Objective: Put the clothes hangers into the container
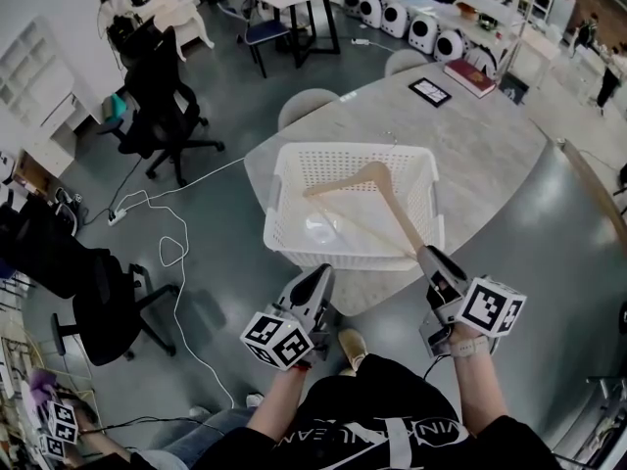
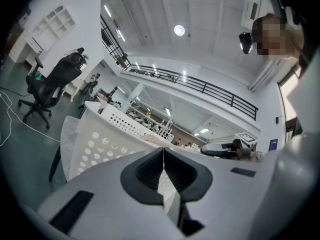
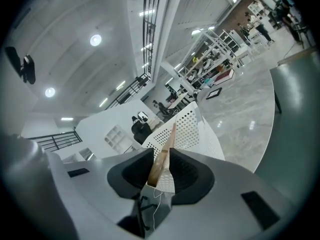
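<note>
Round pale table (image 1: pixel 490 135), grey floor, office chairs (image 1: pixel 162 96) at left. Wooden hanger (image 1: pixel 377 176) in white basket (image 1: pixel 284 179), one arm slanting back over near-right rim, clenched by right gripper (image 1: pixel 431 258). Left gripper (image 1: pixel 321 274) closed, empty.

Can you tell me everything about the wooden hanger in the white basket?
The hanger is pale wood, bent like a wide upside-down V. It sits tilted in the white holey basket, one arm reaching toward the left side, the other slanting down to the near rim. The right gripper is shut on that end. I can't make out its hook.
</note>
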Demonstrator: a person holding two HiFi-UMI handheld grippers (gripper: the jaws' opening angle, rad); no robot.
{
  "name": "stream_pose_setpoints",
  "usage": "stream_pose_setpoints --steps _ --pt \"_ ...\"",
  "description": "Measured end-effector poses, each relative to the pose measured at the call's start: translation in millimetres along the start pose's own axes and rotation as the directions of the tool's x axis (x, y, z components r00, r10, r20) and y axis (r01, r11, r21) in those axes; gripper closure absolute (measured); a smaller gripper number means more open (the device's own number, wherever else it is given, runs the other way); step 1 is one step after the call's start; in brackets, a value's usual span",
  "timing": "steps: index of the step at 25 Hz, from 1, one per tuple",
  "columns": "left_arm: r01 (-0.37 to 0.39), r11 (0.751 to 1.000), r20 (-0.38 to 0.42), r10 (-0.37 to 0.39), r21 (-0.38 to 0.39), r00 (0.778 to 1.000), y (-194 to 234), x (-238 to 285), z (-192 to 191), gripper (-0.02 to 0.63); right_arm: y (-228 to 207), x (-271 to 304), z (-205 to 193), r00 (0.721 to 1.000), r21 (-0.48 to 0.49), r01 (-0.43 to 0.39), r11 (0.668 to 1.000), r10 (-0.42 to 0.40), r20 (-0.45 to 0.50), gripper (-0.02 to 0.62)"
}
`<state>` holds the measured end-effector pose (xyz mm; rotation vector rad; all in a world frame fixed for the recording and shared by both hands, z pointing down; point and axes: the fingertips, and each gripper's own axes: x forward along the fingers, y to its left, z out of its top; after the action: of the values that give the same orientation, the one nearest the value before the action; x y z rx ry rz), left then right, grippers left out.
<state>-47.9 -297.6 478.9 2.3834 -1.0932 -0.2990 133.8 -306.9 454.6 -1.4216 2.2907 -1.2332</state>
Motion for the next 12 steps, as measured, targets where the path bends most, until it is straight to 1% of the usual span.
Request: stream_pose_setpoints --steps 3,7,12 --pt "-0.002 1.0 -0.002 0.002 -0.001 1.0 0 -4 -1 0.596 0 -2 -1 1.0 -0.052 0.011 0.999 -0.011 0.006 0.503" --pt "0.002 1.0 -0.004 -0.002 -0.001 1.0 -5 -9 -1 0.596 0 -11 -4 0.999 -0.091 0.033 0.995 -0.03 0.035 0.503" --pt "0.01 1.0 -0.004 -0.01 0.002 1.0 -10 -14 -3 0.596 0 -22 -7 0.996 -0.161 0.073 0.984 -0.065 0.053 0.503"
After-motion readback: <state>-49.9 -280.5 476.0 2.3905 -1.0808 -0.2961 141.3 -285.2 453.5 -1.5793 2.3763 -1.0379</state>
